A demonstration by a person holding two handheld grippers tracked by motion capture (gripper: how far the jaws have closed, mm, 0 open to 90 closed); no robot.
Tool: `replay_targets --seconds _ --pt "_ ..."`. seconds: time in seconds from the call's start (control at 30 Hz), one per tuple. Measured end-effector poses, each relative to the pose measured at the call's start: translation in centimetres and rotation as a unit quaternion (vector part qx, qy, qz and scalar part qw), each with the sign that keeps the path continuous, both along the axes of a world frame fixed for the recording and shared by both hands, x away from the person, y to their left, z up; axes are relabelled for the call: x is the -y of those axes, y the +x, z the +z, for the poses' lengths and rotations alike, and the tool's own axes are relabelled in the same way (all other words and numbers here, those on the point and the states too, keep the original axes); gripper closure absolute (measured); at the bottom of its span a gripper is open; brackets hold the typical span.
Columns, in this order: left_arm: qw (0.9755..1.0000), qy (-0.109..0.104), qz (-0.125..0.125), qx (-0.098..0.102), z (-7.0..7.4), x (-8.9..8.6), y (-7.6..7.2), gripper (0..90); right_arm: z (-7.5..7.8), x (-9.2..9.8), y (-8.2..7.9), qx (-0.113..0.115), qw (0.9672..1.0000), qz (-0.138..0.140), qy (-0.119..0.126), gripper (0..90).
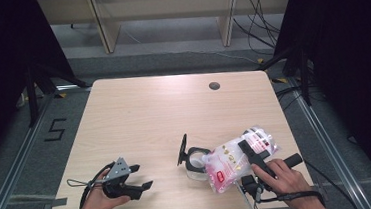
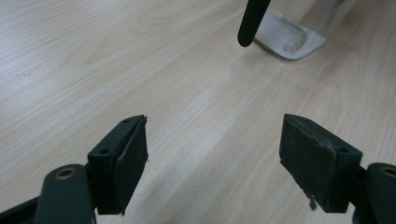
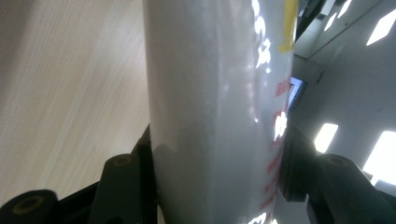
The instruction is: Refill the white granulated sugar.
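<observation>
On the left, my left claw (image 1: 140, 181) rests low near the bench's (image 1: 139, 118) front edge with its jaws spread wide and nothing between them; its own view looks across bare wood toward the container.

Moving right, a clear container (image 1: 194, 165) with a hinged black lid (image 1: 182, 149) standing open sits near the middle front of the bench. I can't tell whether anything has gone into it.

Further right, my right claw (image 1: 250, 152) pinches a white plastic pouch (image 1: 235, 161) with red print; in its own view both pads press the pouch's (image 3: 219, 112) sides.

I judge the work as pouring from pouch to container: pouch picked up, lid open, container in place. What remains is the pour itself, then setting the pouch down.

The pouch is tipped over, its long axis running from upper right down to lower left, the lower end pointing at the container and just beside its rim.
</observation>
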State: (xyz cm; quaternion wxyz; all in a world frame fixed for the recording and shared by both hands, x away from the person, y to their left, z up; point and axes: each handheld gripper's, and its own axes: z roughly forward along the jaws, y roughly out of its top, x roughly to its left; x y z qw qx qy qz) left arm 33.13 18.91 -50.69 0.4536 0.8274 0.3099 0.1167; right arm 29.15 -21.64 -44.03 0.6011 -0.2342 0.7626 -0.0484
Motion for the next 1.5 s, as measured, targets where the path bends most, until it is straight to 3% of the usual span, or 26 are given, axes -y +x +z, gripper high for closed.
replay_targets --seconds 0.07,0.17,0.23,0.27,0.67,0.7,0.87,1.5 --pt "1.0 -0.001 0.001 0.002 -0.03 0.01 0.0 23.5 -0.08 0.04 -0.18 0.001 0.9999 -0.011 0.007 48.8" --pt "1.0 0.0 0.0 0.0 0.01 -0.02 0.0 23.5 0.3 -0.11 -0.2 0.004 0.9998 -0.011 -0.018 48.8" --pt "1.0 0.0 0.0 0.0 0.01 -0.01 0.0 23.5 0.34 -0.15 -0.2 0.005 0.9998 -0.01 -0.019 48.8" --pt "1.0 0.0 0.0 0.0 0.01 -0.02 0.0 23.6 0.49 -0.28 -0.1 0.008 0.9995 0.002 -0.03 48.8" --pt "1.0 0.006 -0.003 0.0 0.09 -0.12 0.01 23.8 0.31 -0.19 -0.07 0.002 0.9997 0.002 -0.022 49.1" --pt "1.0 0.005 -0.002 0.0 0.09 -0.12 0.01 23.8 0.19 -0.11 -0.17 0.001 0.9999 -0.007 -0.012 49.1" --pt "1.0 0.005 0.0 -0.002 0.1 -0.11 -0.02 23.9 0.09 -0.04 -0.15 -0.001 1.0 -0.005 -0.003 49.6" --pt "1.0 0.004 -0.001 0.0 0.0 -0.07 0.01 24.0 0.3 -0.04 0.03 0.001 0.9999 0.009 -0.01 51.1"
